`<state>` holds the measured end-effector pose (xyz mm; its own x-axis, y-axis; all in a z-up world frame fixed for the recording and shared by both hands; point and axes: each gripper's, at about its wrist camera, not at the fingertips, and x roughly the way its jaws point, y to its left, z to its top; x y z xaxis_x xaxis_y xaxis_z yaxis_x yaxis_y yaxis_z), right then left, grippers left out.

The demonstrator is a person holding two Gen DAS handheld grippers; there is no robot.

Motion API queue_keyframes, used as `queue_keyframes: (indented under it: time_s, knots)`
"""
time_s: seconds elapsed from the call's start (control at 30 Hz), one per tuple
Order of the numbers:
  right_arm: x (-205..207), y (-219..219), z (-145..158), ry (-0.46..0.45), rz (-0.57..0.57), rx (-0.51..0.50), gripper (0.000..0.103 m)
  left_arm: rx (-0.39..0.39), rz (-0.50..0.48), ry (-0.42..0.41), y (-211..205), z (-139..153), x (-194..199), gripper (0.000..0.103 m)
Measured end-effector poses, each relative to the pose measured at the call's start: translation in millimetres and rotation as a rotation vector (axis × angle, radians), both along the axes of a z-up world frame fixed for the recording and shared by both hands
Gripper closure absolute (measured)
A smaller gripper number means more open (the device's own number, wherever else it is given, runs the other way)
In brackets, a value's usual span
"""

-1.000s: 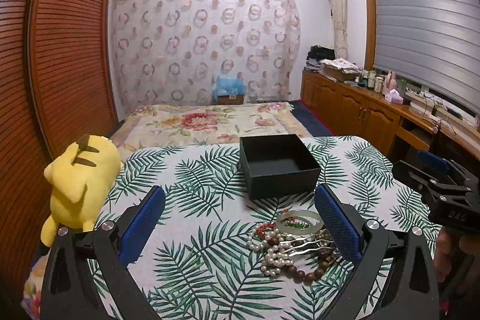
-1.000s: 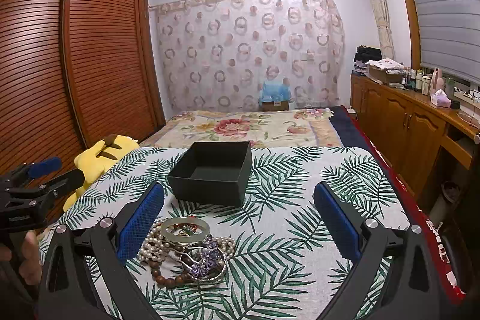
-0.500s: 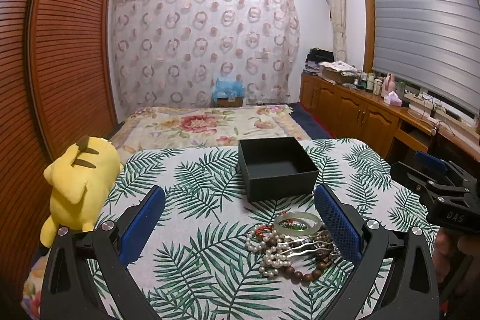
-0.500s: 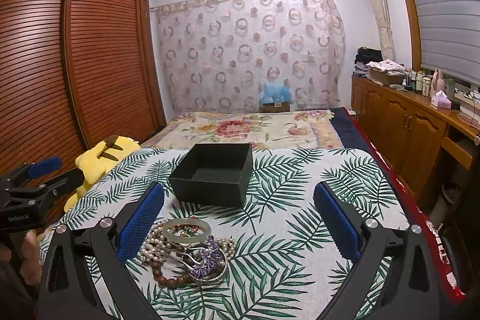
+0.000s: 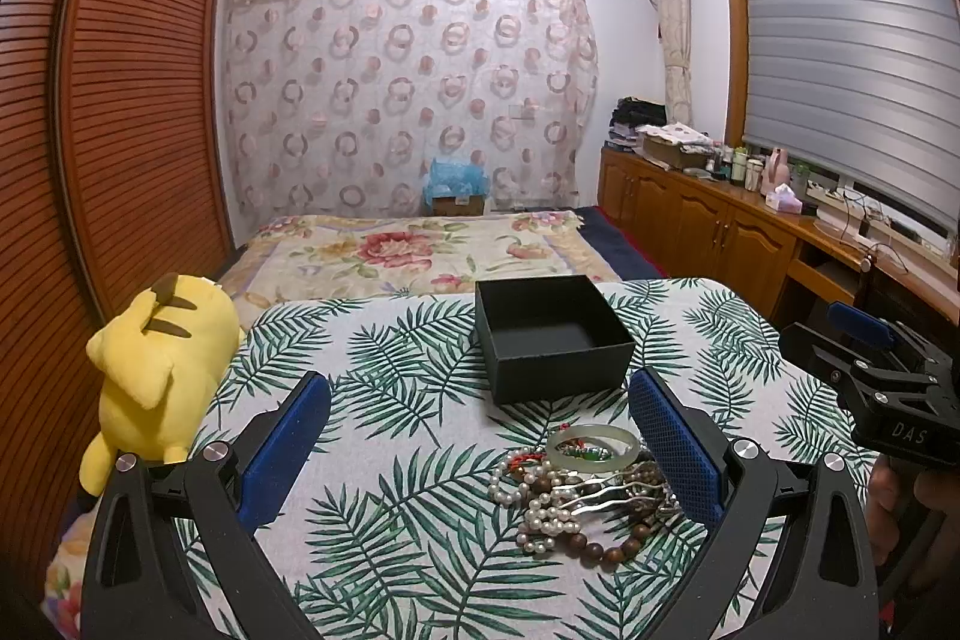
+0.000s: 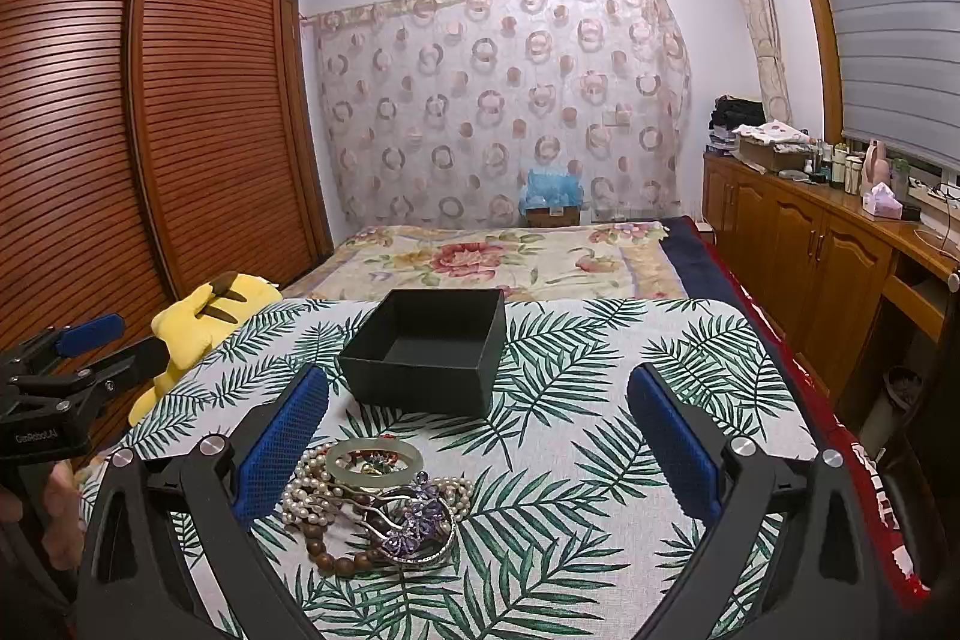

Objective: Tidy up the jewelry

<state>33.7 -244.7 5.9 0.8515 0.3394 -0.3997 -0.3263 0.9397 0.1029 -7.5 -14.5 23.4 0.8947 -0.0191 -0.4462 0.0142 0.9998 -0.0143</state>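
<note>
On the leaf-print cloth (image 6: 600, 400): one black box (image 6: 420, 376), one jewelry pile (image 6: 372, 502); both grippers' fingers spread, empty

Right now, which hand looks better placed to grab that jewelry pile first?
Probably the right. Its tongs are open with the pile inside their span, by the left pad. In the left view, the pile is partly hidden behind the right pad of the left tongs.

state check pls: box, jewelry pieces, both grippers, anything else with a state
black box: open, no lid, empty
jade bangle: flat on top of the pile, outside the box
pearl strand: heaped on the cloth
wooden bead bracelet: in the pile
purple flower hairpin: on top of the pile
left gripper: jaws open, empty
right gripper: jaws open, empty
window blind: down
</note>
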Motion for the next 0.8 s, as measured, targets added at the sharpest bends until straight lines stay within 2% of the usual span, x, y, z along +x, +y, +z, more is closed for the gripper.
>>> queue_keyframes:
  time_s: [0.4, 0.8]
  knots:
    - [-1, 4, 6, 0.003, 0.002, -0.003, 0.002, -0.009, -0.010, 0.023, -4, -5, 2, 0.007]
    - [12, 2, -16, 0.054, 0.021, -0.025, 0.002, 0.011, -0.033, 0.191, 6, -45, 22, 0.007]
